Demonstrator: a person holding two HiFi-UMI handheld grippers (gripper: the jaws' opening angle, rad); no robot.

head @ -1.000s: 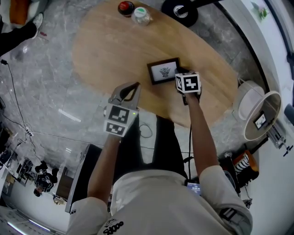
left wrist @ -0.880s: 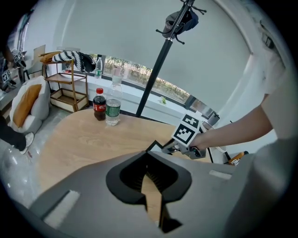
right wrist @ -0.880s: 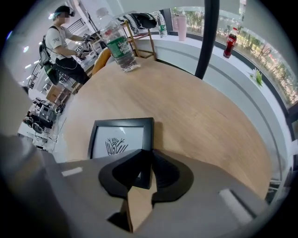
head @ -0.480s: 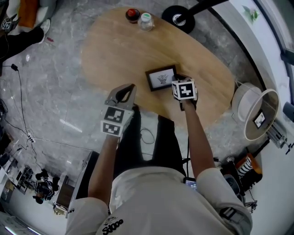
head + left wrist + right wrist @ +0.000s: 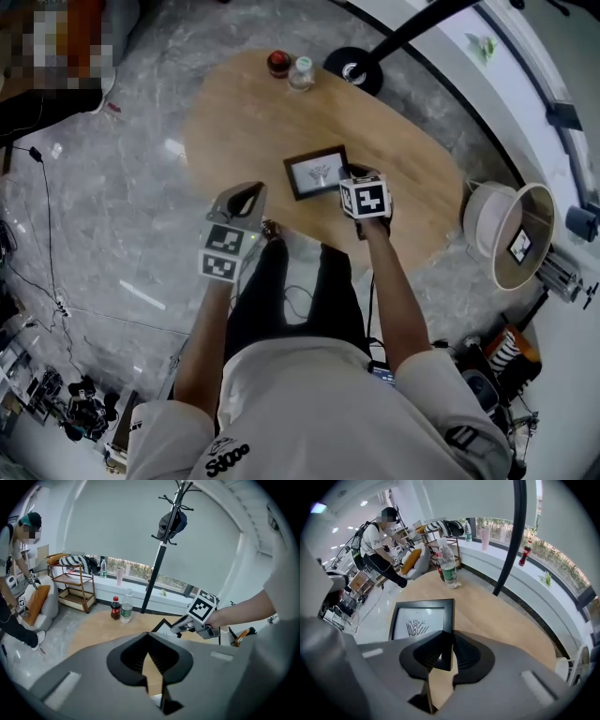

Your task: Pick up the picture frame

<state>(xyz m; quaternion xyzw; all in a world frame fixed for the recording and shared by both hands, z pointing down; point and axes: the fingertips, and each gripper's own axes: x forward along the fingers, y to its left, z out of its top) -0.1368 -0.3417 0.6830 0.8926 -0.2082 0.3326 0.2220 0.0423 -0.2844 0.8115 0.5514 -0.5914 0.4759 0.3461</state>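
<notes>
The black picture frame (image 5: 315,172), with a small line drawing on white, hangs tilted above the oval wooden table (image 5: 244,122). My right gripper (image 5: 347,181) is shut on its right edge. In the right gripper view the frame (image 5: 419,620) runs away to the left and its black edge is pinched between the right gripper's (image 5: 446,634) jaws. My left gripper (image 5: 253,189) hovers near the table's front edge, left of the frame, shut on nothing. The left gripper (image 5: 149,634) looks past its tips at the frame (image 5: 161,626) and the right gripper's marker cube (image 5: 203,607).
A cola bottle (image 5: 278,63) and a water bottle (image 5: 301,73) stand at the table's far end, beside a coat stand's round black base (image 5: 352,70). A white round stool (image 5: 506,234) lies tipped at the right. A person (image 5: 377,550) bends over at the far left.
Both grippers have risen, and the frame has come up off the table in the right gripper. The left gripper stays shut on nothing.
</notes>
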